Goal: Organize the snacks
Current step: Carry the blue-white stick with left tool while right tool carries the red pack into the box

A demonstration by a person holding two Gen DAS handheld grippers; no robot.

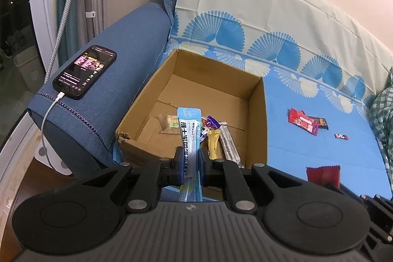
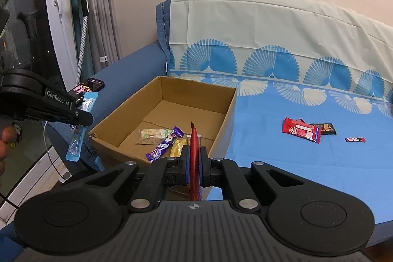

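While left gripper point(image 1: 191, 158) jaws clamp blue sachet point(image 1: 189, 129), right gripper point(image 2: 194, 163) jaws clamp red packet point(image 2: 194, 146).

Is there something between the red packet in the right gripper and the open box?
Nothing visible. The red packet is in the right gripper, near the box; its top is open.

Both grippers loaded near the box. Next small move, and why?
Probably ease the left gripper forward over the box and open it: it is shut on the blue stick pack, still short of the near wall. The right gripper holds a red packet.
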